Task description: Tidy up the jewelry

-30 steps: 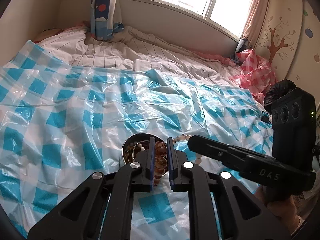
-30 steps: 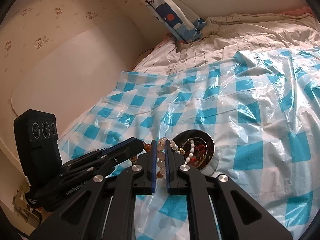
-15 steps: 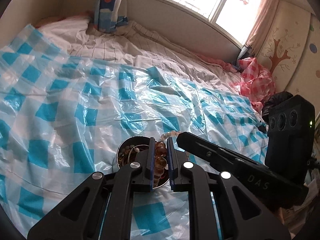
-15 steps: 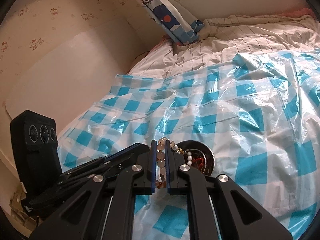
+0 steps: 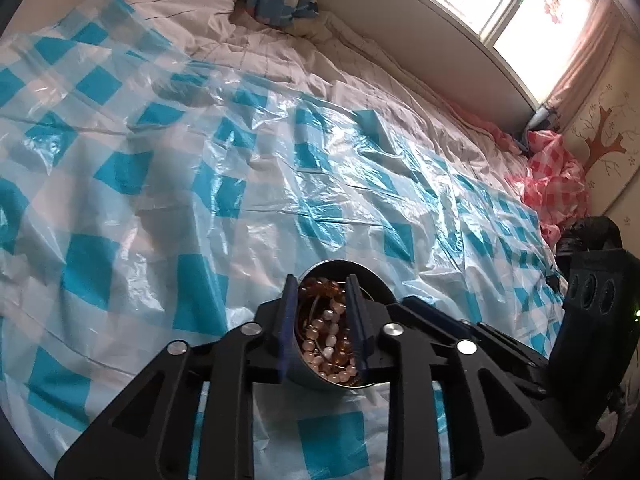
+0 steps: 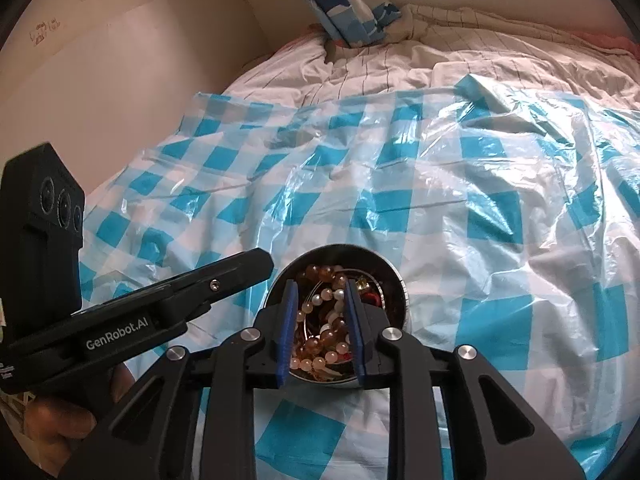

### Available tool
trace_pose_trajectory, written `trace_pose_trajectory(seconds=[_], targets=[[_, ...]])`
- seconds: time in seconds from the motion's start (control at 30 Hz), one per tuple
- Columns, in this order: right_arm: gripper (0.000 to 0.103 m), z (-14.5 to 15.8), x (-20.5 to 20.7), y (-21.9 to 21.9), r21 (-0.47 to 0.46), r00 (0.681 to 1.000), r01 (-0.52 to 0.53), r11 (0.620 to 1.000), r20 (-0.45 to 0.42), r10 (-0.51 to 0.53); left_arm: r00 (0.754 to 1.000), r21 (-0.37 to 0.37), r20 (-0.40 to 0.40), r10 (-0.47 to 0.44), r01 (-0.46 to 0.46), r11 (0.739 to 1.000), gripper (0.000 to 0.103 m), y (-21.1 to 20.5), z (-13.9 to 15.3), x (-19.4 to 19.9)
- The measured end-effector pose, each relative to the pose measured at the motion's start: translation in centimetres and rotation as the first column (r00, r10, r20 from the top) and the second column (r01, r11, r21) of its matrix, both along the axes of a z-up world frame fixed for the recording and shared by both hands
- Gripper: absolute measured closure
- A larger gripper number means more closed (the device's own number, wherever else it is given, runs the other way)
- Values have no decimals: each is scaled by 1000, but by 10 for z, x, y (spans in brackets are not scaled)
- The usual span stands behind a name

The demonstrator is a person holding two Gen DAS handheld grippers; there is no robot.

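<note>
Both grippers hang over one small round metal bowl (image 6: 396, 280) on the bed. The right gripper (image 6: 321, 328) points steeply down into it, jaws opening, narrowly apart; beads lie in the gap below, and the pads seem clear of them, though the view is tight. The left gripper (image 5: 322, 326) does likewise from the other side, jaws opening, pads apart. The beaded bracelets (image 6: 324, 344), amber and pale pink, lie coiled in the bowl in a heap, so no long axis can be told. Beyond spreads a blue-checked plastic sheet (image 6: 460, 208), then a striped quilt (image 6: 440, 60) and a blue pillow (image 6: 340, 4).
</note>
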State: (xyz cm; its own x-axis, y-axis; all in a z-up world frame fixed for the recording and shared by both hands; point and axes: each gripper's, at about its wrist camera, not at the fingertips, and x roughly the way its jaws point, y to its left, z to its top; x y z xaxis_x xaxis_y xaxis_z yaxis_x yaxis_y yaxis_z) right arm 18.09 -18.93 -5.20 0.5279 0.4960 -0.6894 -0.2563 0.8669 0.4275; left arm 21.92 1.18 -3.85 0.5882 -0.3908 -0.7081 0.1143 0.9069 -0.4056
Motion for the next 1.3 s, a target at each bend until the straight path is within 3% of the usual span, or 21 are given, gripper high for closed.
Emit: trace_pose_trajectory(seconds=[0.07,0.23,0.3,0.53,0.77,0.9,1.0,1.1,1.3], targets=[[74,1,0,-3,3,1000,15,1000,-3,-15,1000,6,3,9,-9,1000,77,3,1,-1],[71,5,-1,-6,-10,999,39,999,-9,-39,998,103,53,41,-46,994,65,3,13,-11],[68,8,-5,-6,-36,999,50,998,-3,-50,996,161,86,40,-53,986,54,-2,20,-22],[50,36,-43,-11,-173,994,93,981,64,-83,991,323,133,-1,-43,945,44,-12,35,-68],[47,60,-99,-9,-250,981,140,958,162,-102,988,359,151,-13,-42,933,41,-1,41,-130],[47,65,-135,2,-288,976,134,948,207,-75,985,361,172,-16,-48,931,33,3,37,-160],[44,61,-156,5,-301,974,127,945,219,-62,975,367,224,-3,-81,926,25,4,44,-175],[44,49,-170,1,-291,978,124,949,199,-66,974,360,226,1,-85,929,14,3,44,-182],[37,52,-179,-3,-280,966,151,948,245,-82,970,373,238,40,-129,919,8,2,45,-185]])
